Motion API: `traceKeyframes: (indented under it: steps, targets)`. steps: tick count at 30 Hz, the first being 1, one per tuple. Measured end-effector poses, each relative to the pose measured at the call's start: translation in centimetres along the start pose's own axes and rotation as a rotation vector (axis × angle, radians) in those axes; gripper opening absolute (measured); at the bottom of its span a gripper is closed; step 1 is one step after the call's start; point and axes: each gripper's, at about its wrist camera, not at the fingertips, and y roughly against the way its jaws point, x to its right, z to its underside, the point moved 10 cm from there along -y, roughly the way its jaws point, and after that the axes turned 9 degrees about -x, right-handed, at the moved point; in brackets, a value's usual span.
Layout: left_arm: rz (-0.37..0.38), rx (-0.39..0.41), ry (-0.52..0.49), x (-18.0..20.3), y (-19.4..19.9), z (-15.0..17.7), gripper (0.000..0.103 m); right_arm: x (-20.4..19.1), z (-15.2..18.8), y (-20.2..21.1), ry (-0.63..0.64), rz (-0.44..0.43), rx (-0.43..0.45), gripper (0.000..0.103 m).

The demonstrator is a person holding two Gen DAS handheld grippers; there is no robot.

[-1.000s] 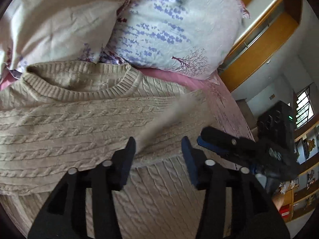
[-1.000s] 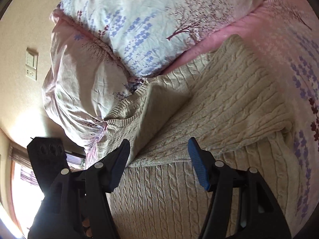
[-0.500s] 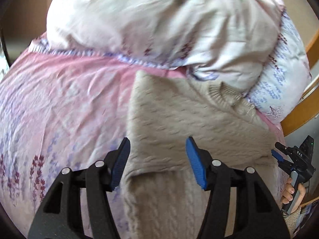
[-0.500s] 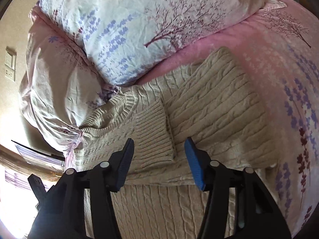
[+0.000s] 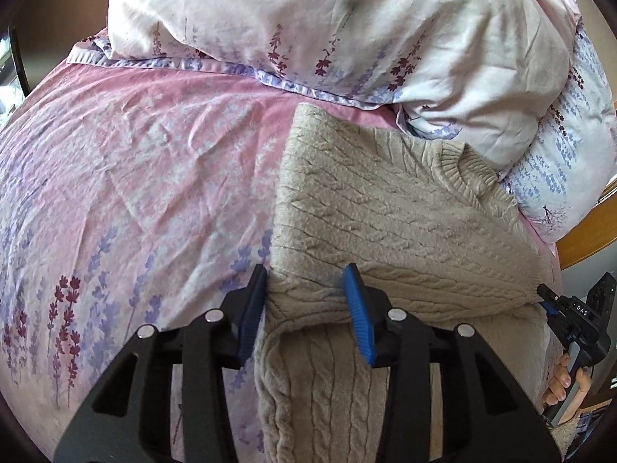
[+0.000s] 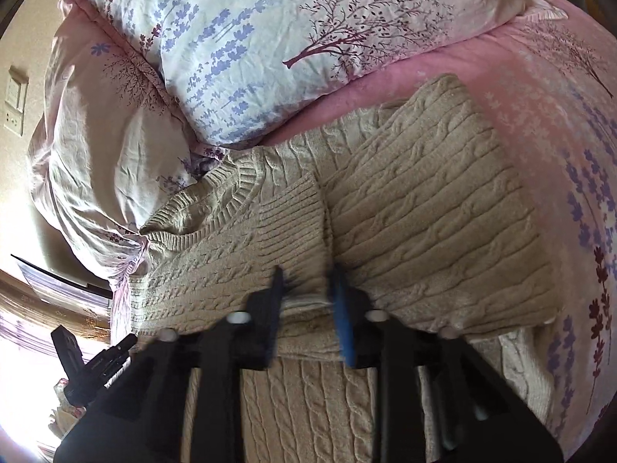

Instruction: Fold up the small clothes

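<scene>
The beige cable-knit sweater point(image 5: 385, 208) is lying on the pink floral bed sheet point(image 5: 146, 146), sleeves folded in (body fold apparently remaining). The right tool point(image 6: 306, 289) is pinching the folded edge; the left tool point(image 5: 304, 293) is closing around its corner.

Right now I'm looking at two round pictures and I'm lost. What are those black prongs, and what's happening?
No robot: a person holds a two-fingered claw tool in each hand, each with a wide-angle camera. One picture looks along the left claw, the other along the right claw. A beige cable-knit sweater lies partly folded on a pink flowered bedsheet, below pillows. The right claw is shut on the sweater's folded edge; the left claw's jaws are closing around another edge.
</scene>
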Motion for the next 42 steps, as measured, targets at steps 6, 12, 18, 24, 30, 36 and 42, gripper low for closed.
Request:
traceKeyframes:
  steps: [6, 12, 18, 24, 30, 36, 42]
  targets:
    - [0.023, 0.012, 0.012, -0.1, -0.3, -0.5, 0.016, -2.9, -0.3, 4.1, 0.073, -0.054, 0.159, 0.009]
    - [0.005, 0.028, -0.016, -0.2, 0.0, -0.2, 0.015, 0.8, 1.2, 0.3, -0.032, 0.029, 0.028, 0.010]
    - [0.125, 0.096, -0.053, -0.1, 4.5, 2.7, 0.034, 0.2, 4.1, 4.7, 0.027, -0.020, 0.019, 0.049]
    - [0.247, 0.128, -0.173, 0.2, 10.2, 10.6, 0.054, 4.1, 11.7, 10.8, 0.068, -0.094, -0.021, 0.052]
    - [0.337, 0.064, -0.252, -1.3, 12.8, 19.5, 0.064, 6.9, 21.0, 15.3, 0.154, -0.140, -0.134, 0.064]
    - [0.378, -0.037, -0.231, -3.7, 10.7, 25.0, 0.070, 9.5, 27.0, 13.1, 0.122, -0.109, -0.313, 0.064]
    - [0.457, -0.082, -0.191, -3.0, 8.2, 26.4, 0.071, 8.6, 26.9, 10.7, 0.058, -0.286, -0.320, 0.063]
